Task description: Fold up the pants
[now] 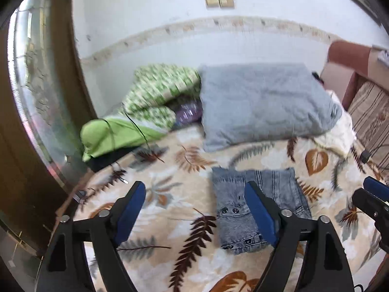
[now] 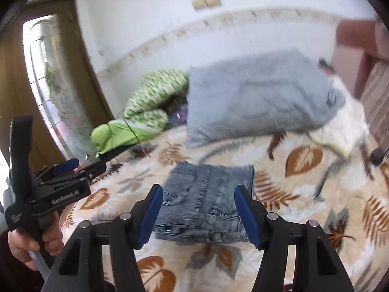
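On the leaf-print blanket (image 1: 184,219), below the grey pillow (image 1: 262,102), folded jeans (image 1: 233,209) lie free; left gripper (image 1: 194,209) and right gripper (image 2: 198,214) jaws released, empty.

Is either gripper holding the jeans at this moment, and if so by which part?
Nothing is held. The left gripper and right gripper are both open and clear of the folded jeans, which lie on the leaf-patterned blanket.

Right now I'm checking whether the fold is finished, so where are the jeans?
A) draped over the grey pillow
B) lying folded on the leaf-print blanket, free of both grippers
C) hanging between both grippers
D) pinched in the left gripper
B: the jeans lie as a compact folded stack on the leaf-print blanket, while the left gripper and the right gripper both stand open above them, holding nothing.
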### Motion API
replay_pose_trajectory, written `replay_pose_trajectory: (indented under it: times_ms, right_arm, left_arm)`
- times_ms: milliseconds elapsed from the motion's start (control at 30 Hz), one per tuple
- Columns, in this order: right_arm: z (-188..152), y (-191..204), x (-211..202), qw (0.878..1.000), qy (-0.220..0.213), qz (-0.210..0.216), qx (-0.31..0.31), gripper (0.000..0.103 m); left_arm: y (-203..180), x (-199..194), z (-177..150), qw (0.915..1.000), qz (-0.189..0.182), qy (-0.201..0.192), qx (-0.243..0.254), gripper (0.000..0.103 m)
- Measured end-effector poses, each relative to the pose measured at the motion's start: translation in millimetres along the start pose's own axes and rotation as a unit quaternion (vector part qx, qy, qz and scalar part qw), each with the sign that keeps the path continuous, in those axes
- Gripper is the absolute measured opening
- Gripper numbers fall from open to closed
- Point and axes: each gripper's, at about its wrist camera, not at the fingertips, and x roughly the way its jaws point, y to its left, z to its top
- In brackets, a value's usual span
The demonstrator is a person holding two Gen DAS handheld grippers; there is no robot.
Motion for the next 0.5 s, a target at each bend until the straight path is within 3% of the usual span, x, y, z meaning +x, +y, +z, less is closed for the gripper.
replay_pose_trajectory:
  times_ms: [133, 267, 500]
  right_arm:
    - [2, 32, -48, 0.999, -0.036, -0.002, -0.028, 0.071]
    - [-3, 57, -78, 0.997, -0.052, -0.011, -0.051, 0.072]
    - [-19, 86, -106, 0.995, -0.061, -0.026, -0.078, 0.072]
  left_arm:
    - [15, -47, 1, 0.9989, 0.012, -0.044, -0.009, 0.100]
    - [26, -86, -3, 0.9970, 0.016, -0.075, -0.013, 0.102]
    - [43, -122, -15, 0.9956, 0.024, -0.088, -0.024, 0.102]
